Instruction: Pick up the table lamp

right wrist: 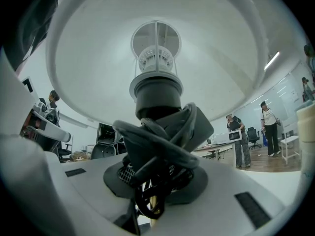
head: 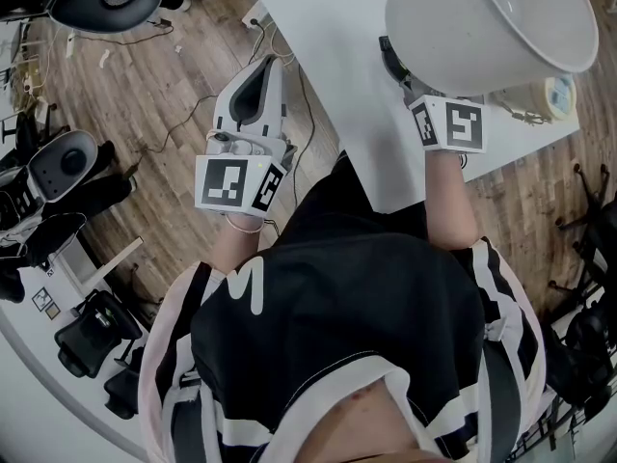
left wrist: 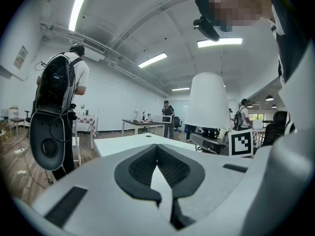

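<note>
- White-shaded, the table lamp [head: 487, 22] is being held up over the near corner of the tabletop [head: 337, 56], just ahead of the person's right arm.
- Its grey neck [right wrist: 156, 95], directly under the shade, is being grasped by the right tongs [right wrist: 156, 178].
- A black cable [right wrist: 165, 139] wound round that neck is being caught between the same pads.
- In the right gripper view the hollow of the shade is being looked up into, with the white bulb socket [right wrist: 156, 58] and its wire ring at the centre.
- Whether the lamp's foot is being rested on the tabletop or is clear of it cannot be told.
- The left tongs [left wrist: 157, 154] are being held clenched on nothing, their dark pads meeting at the tips.
- In the head view they are being held over the wooden floor [head: 145, 95], beside the tabletop's edge and well apart from the lamp.
- In the left gripper view the lamp is being seen off to the right, with the right tongs' marker cube [left wrist: 241, 142] showing just below the shade.
- Loose wires [head: 169, 128] are being left lying on the floor.
- A backpack [left wrist: 56, 90] is being worn by a person standing at the left of the left gripper view.
</note>
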`<action>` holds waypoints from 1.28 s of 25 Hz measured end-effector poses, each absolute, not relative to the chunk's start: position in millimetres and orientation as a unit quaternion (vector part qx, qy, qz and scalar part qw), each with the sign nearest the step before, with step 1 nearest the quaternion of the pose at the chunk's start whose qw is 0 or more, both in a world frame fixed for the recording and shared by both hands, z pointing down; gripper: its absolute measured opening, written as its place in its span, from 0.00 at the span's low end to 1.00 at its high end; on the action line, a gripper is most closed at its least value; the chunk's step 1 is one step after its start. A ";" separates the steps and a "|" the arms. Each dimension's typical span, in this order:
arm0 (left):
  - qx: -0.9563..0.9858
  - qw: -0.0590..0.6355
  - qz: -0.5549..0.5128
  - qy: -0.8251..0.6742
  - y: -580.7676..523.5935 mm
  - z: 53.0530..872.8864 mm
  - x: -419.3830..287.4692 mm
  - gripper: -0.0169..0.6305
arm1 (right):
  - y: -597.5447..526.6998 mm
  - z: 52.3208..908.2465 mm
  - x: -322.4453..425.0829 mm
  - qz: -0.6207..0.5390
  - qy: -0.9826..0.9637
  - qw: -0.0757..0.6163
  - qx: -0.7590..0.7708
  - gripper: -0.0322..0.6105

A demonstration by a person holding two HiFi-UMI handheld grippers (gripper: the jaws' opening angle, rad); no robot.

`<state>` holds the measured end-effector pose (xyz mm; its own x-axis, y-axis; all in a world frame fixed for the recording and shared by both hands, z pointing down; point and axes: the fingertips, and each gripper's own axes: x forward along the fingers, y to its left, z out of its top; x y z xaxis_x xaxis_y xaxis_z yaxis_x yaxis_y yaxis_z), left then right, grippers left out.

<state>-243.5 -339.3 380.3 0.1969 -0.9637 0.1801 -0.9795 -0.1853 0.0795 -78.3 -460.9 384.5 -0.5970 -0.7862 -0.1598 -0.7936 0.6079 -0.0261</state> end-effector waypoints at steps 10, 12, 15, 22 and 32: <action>0.771 0.088 0.041 -0.629 -338.7 379.1 -243.5 0.03 | -461.1 388.1 -80.1 0.023 0.895 0.073 -0.439 0.22; 0.772 0.087 0.040 -0.628 -339.6 377.9 -242.5 0.03 | -461.3 390.2 -81.0 0.021 0.896 0.069 -0.438 0.22; 0.774 0.084 0.037 -0.627 -341.0 374.5 -239.4 0.03 | -461.0 394.1 -81.5 0.015 0.899 0.060 -0.434 0.22; 0.779 0.079 0.035 -0.621 -342.2 370.9 -231.9 0.03 | -459.5 400.3 -79.9 -0.001 0.898 0.055 -0.436 0.33; 0.787 0.076 0.031 -0.611 -341.4 367.0 -223.2 0.03 | -441.2 410.5 -73.9 -0.013 0.900 0.029 -0.434 0.38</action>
<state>-223.2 -341.4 367.0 0.2510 -0.9575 0.1419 -0.9670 -0.2416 0.0805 -73.9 -441.2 410.5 -0.6209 -0.7828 -0.0419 -0.7813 0.6223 -0.0485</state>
